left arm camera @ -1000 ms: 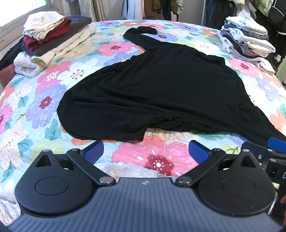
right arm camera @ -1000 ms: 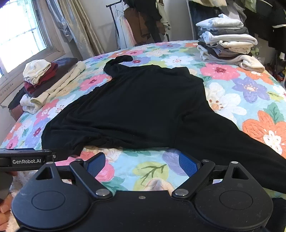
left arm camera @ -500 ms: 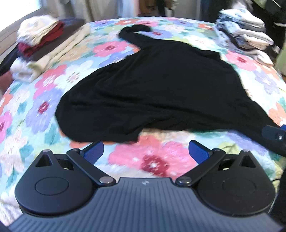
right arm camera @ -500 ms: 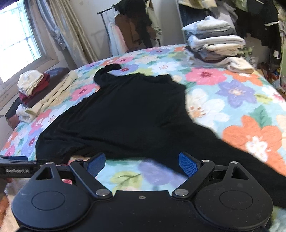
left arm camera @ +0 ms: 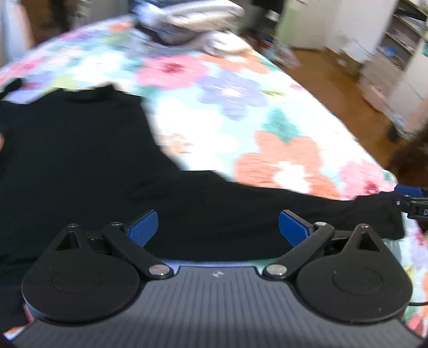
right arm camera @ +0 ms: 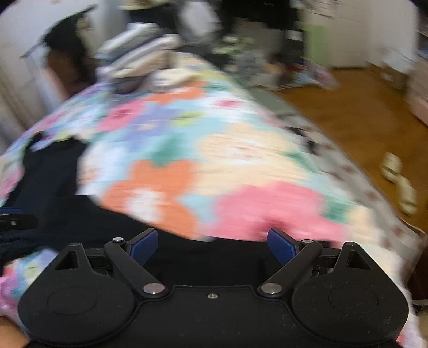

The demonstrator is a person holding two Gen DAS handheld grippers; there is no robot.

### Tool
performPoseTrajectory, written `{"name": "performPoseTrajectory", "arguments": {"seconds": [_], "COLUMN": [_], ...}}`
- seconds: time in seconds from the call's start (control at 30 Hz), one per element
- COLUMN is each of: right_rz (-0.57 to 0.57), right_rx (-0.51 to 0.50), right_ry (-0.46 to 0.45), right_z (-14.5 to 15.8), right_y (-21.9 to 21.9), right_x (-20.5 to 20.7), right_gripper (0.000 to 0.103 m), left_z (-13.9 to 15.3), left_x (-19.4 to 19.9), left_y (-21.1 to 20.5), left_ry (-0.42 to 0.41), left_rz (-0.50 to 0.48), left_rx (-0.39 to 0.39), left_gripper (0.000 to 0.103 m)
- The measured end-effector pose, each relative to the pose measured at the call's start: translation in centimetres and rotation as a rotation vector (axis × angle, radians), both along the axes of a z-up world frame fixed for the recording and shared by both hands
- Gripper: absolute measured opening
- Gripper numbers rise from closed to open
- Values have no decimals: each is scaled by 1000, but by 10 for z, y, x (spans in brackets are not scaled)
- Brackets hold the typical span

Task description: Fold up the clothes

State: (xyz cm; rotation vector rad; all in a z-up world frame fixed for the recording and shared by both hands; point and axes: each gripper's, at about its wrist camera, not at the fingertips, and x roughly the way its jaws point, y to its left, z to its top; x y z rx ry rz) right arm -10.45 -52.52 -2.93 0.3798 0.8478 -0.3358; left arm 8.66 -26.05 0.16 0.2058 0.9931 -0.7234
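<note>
one view shows slippers [right arm camera: 398, 182], floor

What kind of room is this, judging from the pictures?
Most likely a bedroom in a home. A bed with a floral quilt holds a black top spread out and a stack of folded clothes, and beside it is a wooden floor with slippers.

We log two wrist fisheyes, each looking forward and down along its blue fingers, close over the floral bedspread [left arm camera: 267, 112]. Shared: the black garment's sleeve [left arm camera: 240, 208], the bedspread, the wooden floor [right arm camera: 347, 107].
</note>
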Motion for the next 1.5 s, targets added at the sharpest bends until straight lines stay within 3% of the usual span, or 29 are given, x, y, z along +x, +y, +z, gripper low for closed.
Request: {"name": "performPoseTrajectory", "arguments": {"seconds": [0.13,0.23,0.3,0.33,0.37,0.43,0.53,0.63,0.7,0.8,0.97,1.2,1.23,1.3,1.33,1.4,1.43,1.5], "right_rz": [-114,-129,-128,-112,-81,-7,88,210,302,434,555,641,654,668,668,667,666,648], "right_rx": [26,86,59,9,-39,-79,51,358,480,501,455,502,508,500,488,459,445,357], "right_ry": [65,102,109,98,88,52,-42,-131,-166,-206,-248,-289,-300,-316,-315,-303,-298,-286], "right_z": [-15,-36,-45,-43,-40,-31,-12,4,17,45,78,103,107,112,112,108,106,101], "right_y": [-28,-30,-17,-8,2,20,32,44,64,103,153,197,202,210,212,214,215,213], "right_x": [-27,-28,-21,-16,-10,5,32,67,93,128,163,183,184,181,181,179,179,175], "right_gripper": [92,92,88,67,53,9,7,7,7,7,7,6,6,6,6,6,6,11], "left_z": [-34,-54,-61,-64,-64,-56,-36,-18,-10,-2,4,9,8,7,6,0,-4,-12], "left_x": [7,2,-2,-2,-3,-3,0,8,11,9,2,-3,-3,-3,-2,4,10,20], "left_y": [-19,-10,1,7,15,28,38,61,75,97,131,137,136,133,131,131,134,140], "left_ry": [45,75,71,73,72,47,-13,2,-22,-69,-37,-135,-163,-223,-247,-248,-222,-170], "left_rz": [-5,-4,-1,6,12,21,27,126,140,109,130,161,164,155,154,182,206,253], "left_rx": [12,73,99,106,101,70,-22,-201,-279,-333,-461,-444,-427,-371,-336,-276,-262,-236], "left_gripper": [97,97,97,97,97,97,97,97,97,97,100,100,96,73,52,39,26,22]}}
